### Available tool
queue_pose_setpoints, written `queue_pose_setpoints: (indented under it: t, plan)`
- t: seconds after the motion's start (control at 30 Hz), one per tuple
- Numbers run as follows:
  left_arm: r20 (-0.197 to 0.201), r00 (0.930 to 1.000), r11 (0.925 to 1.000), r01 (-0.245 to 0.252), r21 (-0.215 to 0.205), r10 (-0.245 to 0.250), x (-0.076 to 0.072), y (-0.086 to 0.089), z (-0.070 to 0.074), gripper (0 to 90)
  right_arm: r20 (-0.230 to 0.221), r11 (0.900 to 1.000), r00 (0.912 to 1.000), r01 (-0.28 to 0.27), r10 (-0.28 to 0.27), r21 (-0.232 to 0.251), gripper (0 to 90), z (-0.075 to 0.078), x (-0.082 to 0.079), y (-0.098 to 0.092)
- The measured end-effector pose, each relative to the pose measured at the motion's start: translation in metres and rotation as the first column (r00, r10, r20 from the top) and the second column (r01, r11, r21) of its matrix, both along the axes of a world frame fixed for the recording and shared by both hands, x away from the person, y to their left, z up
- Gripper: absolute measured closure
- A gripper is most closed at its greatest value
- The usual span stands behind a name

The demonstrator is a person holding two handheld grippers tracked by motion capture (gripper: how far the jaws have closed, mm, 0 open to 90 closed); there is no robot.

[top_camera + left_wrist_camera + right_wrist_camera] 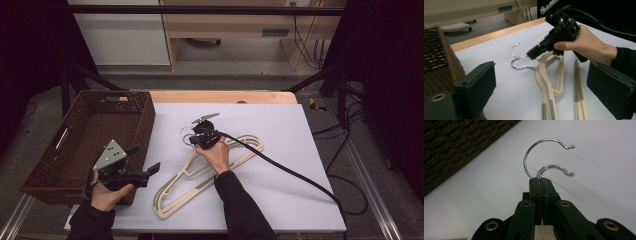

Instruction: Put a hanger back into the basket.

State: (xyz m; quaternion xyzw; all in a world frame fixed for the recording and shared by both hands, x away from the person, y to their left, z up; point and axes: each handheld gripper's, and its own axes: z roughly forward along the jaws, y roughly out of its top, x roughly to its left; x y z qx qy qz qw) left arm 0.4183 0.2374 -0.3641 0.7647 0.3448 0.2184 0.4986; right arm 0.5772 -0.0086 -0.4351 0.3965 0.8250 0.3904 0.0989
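Glossy metal hooks [549, 155] — pale wooden hangers [200, 175]

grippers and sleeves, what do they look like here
Both are black pistol-shaped tools. The left gripper carries a grey three-cornered plate on top, and its jaws end in flat black rectangular pads. The right gripper has long black jaws with brass-coloured rivets, and a thick black cable trails from it. The person wears dark long sleeves.
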Motion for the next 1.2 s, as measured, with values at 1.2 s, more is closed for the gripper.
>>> queue_pose_setpoints:
  t: [1.2]
  plan:
    - [-0.326, 0.9449, 0.9945, 0.062, 0.084, -0.031, 0.072, -0.075, -0.063, 42.9, 0.090, 0.998, 0.9942, -0.061, 0.059, 0.029, 88.9, 0.029, -0.031, -0.012]
